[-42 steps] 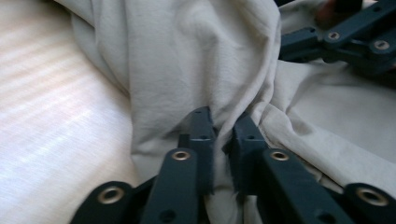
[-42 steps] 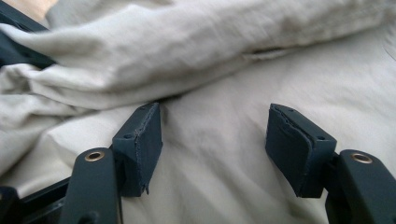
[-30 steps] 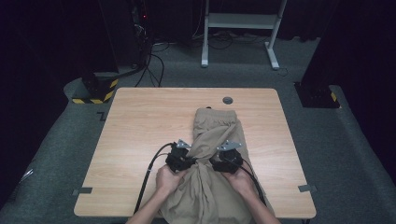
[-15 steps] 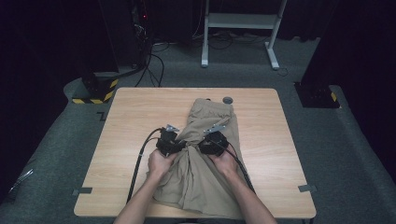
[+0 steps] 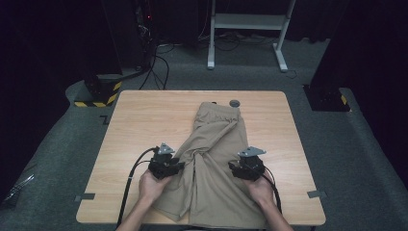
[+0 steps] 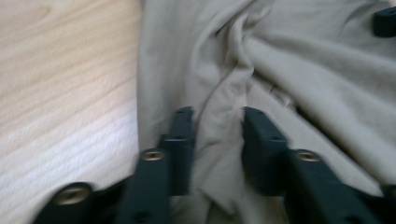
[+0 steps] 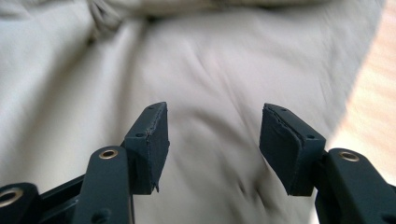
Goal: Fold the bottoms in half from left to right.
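Between the jaws of the left hand-held gripper (image 6: 217, 116) stands a raised fold of the khaki trousers (image 5: 216, 144). The jaws are partly open and have just been closing, but the pads do not clearly press the cloth yet. The right hand-held gripper (image 7: 212, 116) hovers wide open over a flat stretch of the other leg with nothing between its jaws, which have also just been closing a little.

The likeliest slip is on the left: if the jaws catch only the crest of that loose fold, it could pull free, or drag a single layer and twist the leg further. On the right, flat cloth gives the pads nothing to bite, so they may close on air or scrape the fabric into new wrinkles. Uneven pulls would skew the garment toward one edge.

The trousers lie down the middle of the bench (image 5: 144, 120), elastic waistband (image 5: 219, 107) at the far end, just short of a round dark grommet (image 5: 235, 102). The bench is light wood with grey tape marks (image 5: 84, 197) near its front corners. Around it are grey carpet (image 5: 57, 159), a white frame (image 5: 250, 21), floor cables (image 5: 159, 62) and a yellow-black striped base (image 5: 103, 96) in a dark room.
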Demonstrator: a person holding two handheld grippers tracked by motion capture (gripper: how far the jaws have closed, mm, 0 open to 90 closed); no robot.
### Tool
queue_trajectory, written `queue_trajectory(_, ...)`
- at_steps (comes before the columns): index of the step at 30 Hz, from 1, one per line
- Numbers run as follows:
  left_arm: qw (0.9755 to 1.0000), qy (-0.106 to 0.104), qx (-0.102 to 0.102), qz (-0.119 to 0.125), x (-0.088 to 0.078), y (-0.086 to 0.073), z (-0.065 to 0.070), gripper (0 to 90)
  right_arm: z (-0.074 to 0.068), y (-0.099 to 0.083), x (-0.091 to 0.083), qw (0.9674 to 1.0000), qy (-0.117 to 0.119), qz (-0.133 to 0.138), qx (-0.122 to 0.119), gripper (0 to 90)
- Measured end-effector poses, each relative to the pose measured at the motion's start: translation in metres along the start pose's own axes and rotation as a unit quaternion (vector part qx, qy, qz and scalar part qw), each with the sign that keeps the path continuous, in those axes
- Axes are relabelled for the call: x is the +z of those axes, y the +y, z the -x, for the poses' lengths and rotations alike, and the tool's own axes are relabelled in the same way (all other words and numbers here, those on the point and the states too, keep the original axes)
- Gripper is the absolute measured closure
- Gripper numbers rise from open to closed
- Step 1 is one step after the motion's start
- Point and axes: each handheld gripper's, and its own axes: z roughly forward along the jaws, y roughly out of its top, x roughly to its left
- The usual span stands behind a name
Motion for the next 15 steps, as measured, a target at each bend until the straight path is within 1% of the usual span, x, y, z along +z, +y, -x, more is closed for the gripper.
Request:
queue_trajectory(1,1.0,0.003,0.003,-0.004,0.001,0.0,0.0,80.7,0.001,-0.004,0.0,1.0,-0.002,-0.004,0.003,42.4)
queue_trajectory(2,0.9999,0.004,0.005,-0.009,0.001,0.001,-0.001,84.8,0.002,-0.007,0.001,1.0,-0.002,-0.007,0.003,42.4)
queue_trajectory(3,0.9999,0.0,0.0,-0.012,0.002,0.002,-0.001,86.5,0.003,-0.011,0.003,0.9999,-0.002,-0.012,0.009,42.4)
queue_trajectory(4,0.9999,0.0,0.004,-0.013,0.001,0.004,0.0,87.5,0.004,-0.014,0.007,0.9998,0.0,-0.018,0.009,41.6)
queue_trajectory(5,0.9999,-0.003,0.008,-0.012,0.0,0.005,0.002,88.1,0.003,-0.016,0.007,0.9999,-0.001,-0.008,0.01,41.7)
queue_trajectory(6,0.9999,-0.008,0.011,-0.007,-0.002,0.007,0.005,88.4,0.003,-0.016,0.008,0.9999,-0.002,-0.005,0.01,41.5)
queue_trajectory(8,0.9994,-0.032,0.011,0.008,-0.008,0.011,0.011,88.7,0.002,-0.016,0.009,0.9999,-0.002,-0.001,0.012,40.7)
queue_trajectory(10,0.9978,-0.062,0.011,0.022,-0.012,0.016,0.018,88.8,0.001,-0.016,0.01,0.9999,-0.002,0.003,0.012,40.1)
queue_trajectory(11,0.9958,-0.085,0.011,0.032,-0.014,0.019,0.024,88.8,0.0,-0.016,0.01,0.9999,-0.002,0.003,0.013,40.1)
queue_trajectory(13,0.9918,-0.12,0.016,0.04,-0.013,0.025,0.038,88.8,0.0,-0.016,0.011,0.9999,-0.001,0.005,0.01,39.9)
queue_trajectory(15,0.9902,-0.131,0.028,0.039,-0.008,0.028,0.05,88.8,-0.001,-0.015,0.011,0.9999,0.0,0.005,0.009,39.8)
